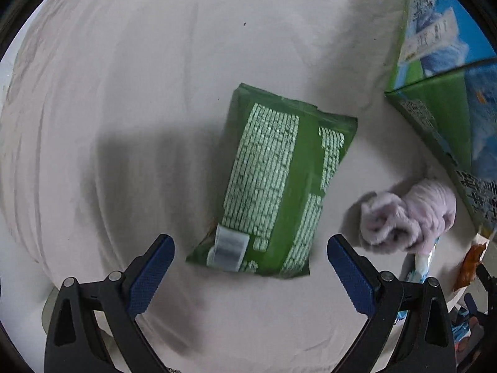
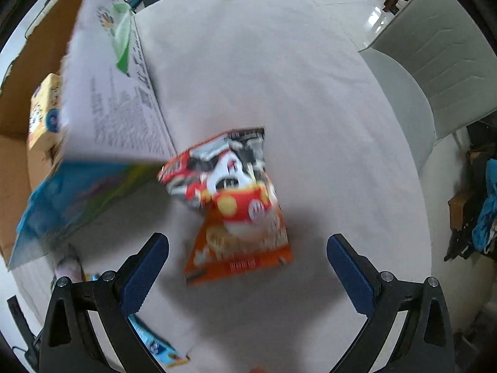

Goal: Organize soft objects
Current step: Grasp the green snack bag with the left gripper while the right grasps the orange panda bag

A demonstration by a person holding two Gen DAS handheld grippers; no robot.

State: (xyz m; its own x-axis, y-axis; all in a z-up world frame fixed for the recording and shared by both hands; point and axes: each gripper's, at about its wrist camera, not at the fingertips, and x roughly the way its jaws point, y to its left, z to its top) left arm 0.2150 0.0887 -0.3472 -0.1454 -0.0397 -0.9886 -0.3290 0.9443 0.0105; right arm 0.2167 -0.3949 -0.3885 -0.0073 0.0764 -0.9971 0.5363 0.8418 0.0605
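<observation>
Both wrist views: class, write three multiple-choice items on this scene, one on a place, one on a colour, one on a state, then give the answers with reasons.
1. Where does the purple fluffy sock lie relative to the green packet?
A. on top of it
B. to its right, apart
C. under it

2. What is the main colour of the snack bag's lower part?
A. orange
B. purple
C. black

3. How is the left gripper?
A. shut on the packet
B. shut, empty
C. open

Answers: 1 B, bare cloth shows between them; 2 A, its bottom edge is orange; 3 C, the jaws stand wide, holding nothing.
</observation>
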